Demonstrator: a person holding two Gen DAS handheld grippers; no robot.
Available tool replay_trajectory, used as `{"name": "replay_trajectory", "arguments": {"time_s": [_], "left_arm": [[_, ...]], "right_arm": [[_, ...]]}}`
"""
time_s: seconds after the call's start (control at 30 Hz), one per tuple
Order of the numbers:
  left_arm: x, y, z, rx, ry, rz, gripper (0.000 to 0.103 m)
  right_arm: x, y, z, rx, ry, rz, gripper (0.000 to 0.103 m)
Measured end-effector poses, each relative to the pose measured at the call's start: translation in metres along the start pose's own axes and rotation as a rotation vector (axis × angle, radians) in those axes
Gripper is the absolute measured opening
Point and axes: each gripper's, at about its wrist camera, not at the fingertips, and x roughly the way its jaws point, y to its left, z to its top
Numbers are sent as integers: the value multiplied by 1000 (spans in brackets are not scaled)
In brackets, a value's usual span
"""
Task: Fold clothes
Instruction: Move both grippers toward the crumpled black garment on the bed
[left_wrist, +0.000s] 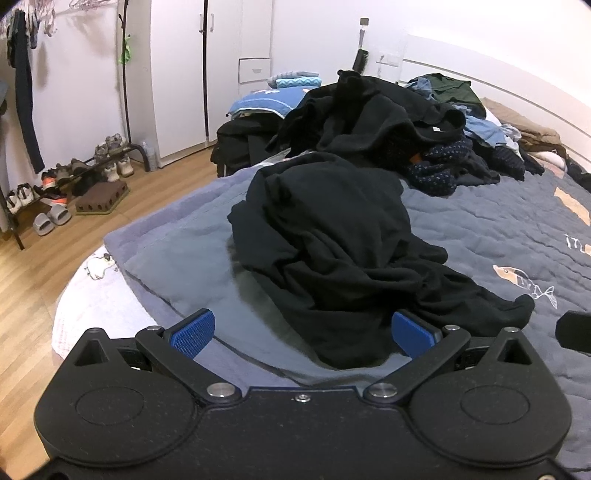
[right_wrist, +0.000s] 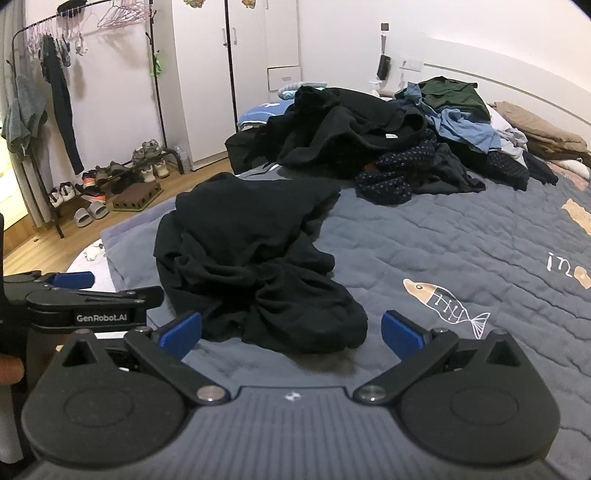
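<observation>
Clothes (right_wrist: 388, 140) lie heaped at the far end of the bed (right_wrist: 461, 240); one crumpled black garment (left_wrist: 332, 251) sits apart, near its front edge. Left gripper (left_wrist: 303, 332) and right gripper (right_wrist: 291, 332) hover beside it, fingers spread, grasping nothing.

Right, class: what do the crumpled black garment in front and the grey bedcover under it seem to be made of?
Black garment: looks like a soft knit, perhaps cotton jersey; matte, with limp rounded folds and no sheen.
Grey bedcover: appears to be a padded, quilted textile; wavy stitch lines pucker its surface and a fish motif is stitched on. The fibre cannot be told.
</observation>
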Motion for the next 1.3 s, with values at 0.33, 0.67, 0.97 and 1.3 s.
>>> {"name": "replay_trajectory", "arguments": {"time_s": [0.33, 0.67, 0.97, 1.3], "left_arm": [[-3, 4, 0, -30, -45, -20, 103], [-3, 4, -1, -18, -47, -2, 103], [-3, 3, 0, -10, -48, 3, 103], [-5, 3, 0, -14, -54, -5, 103]], "right_arm": [[0, 0, 1, 9, -7, 16, 103], [0, 0, 2, 9, -11, 13, 103], [0, 1, 3, 6, -12, 14, 103], [6, 0, 3, 3, -7, 1, 103]]}}
